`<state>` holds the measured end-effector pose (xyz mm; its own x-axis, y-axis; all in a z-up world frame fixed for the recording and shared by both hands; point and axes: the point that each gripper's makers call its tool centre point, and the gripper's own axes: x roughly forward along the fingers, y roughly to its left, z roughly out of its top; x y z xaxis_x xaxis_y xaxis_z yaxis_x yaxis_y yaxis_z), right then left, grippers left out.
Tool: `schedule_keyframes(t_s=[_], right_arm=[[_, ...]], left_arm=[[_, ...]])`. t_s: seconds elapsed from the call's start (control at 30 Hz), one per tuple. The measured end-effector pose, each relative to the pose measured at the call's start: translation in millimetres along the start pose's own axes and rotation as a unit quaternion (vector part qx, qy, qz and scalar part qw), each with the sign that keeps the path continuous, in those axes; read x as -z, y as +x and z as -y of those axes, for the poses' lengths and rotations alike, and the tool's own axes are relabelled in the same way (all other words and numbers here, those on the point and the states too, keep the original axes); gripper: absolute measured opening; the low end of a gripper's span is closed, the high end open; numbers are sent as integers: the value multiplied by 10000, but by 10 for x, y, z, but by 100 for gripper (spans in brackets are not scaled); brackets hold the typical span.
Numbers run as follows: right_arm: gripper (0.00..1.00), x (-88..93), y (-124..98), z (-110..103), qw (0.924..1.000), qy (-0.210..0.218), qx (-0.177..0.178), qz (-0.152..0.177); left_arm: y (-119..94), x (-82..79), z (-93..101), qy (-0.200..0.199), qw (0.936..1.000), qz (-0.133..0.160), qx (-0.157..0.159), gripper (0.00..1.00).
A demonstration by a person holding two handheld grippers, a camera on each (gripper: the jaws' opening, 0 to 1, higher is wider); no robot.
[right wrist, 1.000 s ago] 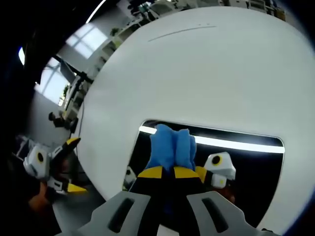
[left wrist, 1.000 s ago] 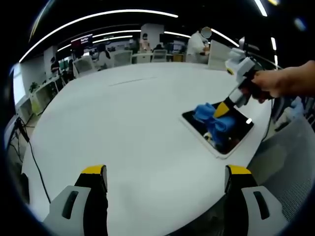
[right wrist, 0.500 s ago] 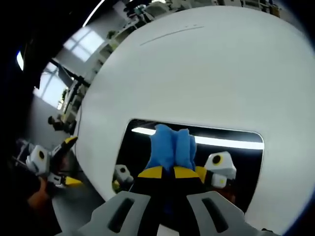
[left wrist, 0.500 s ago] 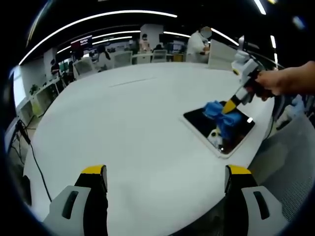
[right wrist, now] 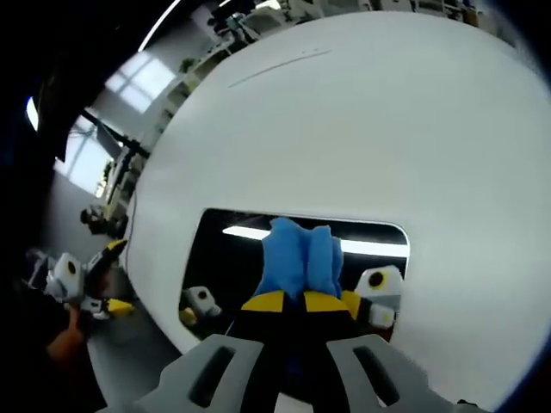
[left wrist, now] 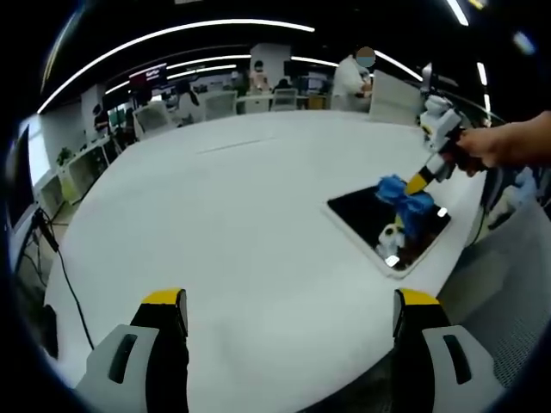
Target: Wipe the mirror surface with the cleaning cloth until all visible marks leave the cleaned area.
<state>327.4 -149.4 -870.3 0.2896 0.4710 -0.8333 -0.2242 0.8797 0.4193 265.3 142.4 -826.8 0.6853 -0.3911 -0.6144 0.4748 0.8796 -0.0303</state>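
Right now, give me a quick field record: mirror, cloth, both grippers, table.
mirror: dark rectangular panel lying flat on the table, near its edge
cloth: blue, clamped in the right gripper's jaws and pressed on the mirror
right gripper: shut on the cloth, over the mirror; a hand holds it in the left gripper view
left gripper: jaws wide apart, nothing between them, over the near table edge, away from the mirror
table: white, round
marks: cannot tell; the mirror shows reflections of ceiling lights and the gripper
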Motion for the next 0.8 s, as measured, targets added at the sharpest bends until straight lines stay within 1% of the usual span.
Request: schedule_keyframes(t_s=[0.17, 0.3, 0.63, 0.8], right_arm=[[0, 22, -83, 93, 10000, 46, 65, 30], [0, 17, -106, 187, 9999, 36, 125, 31], [0, 38, -177, 323, 9996, 68, 260, 12], [0, 71, -230, 430, 9992, 178, 351, -27]], left_arm=[[-6, -3, -3, 6, 10000, 7, -11, 99], [-8, -3, -10, 11, 10000, 4, -21, 99], [-8, -2, -5, 59, 10000, -24, 6, 99], [-6, -12, 4, 63, 10000, 0, 33, 99]])
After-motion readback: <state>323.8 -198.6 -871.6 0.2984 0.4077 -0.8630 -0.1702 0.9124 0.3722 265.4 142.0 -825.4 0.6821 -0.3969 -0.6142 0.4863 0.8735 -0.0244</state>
